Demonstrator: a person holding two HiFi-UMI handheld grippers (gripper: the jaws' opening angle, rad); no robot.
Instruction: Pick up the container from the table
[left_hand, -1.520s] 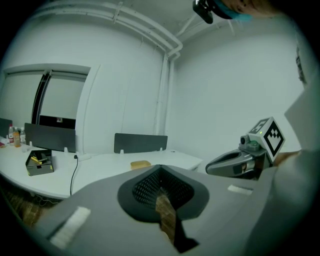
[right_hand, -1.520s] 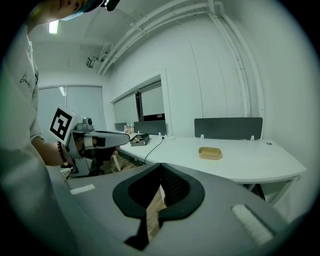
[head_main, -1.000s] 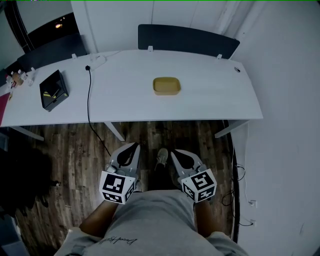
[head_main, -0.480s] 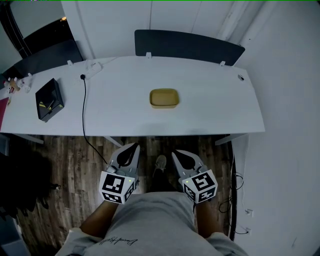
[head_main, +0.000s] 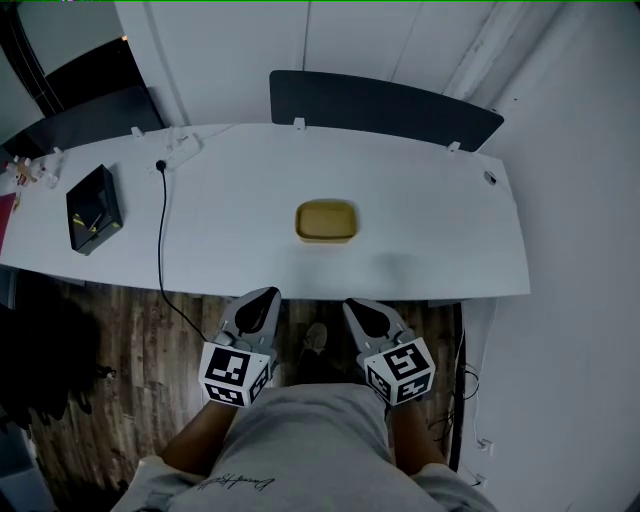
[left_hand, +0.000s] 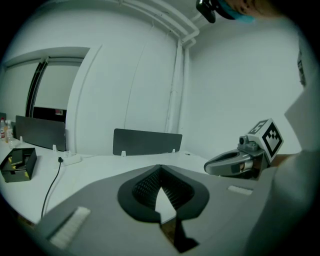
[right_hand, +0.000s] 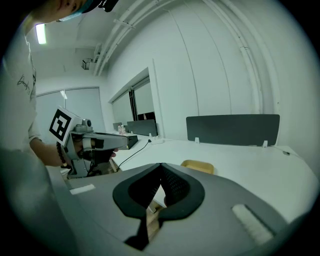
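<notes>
Both my jaws are clenched on nothing. My left gripper and right gripper hang side by side over the floor, short of the table's near edge. The container sits alone mid-table, straight ahead and well apart from both. I judge this to be the approach. To do it well, I should spread one pair of jaws before reaching the container, probably the right. It looks shallow and too wide to span, so I would take one pad inside its near wall and one outside, squeeze gently, then lift level.
</notes>
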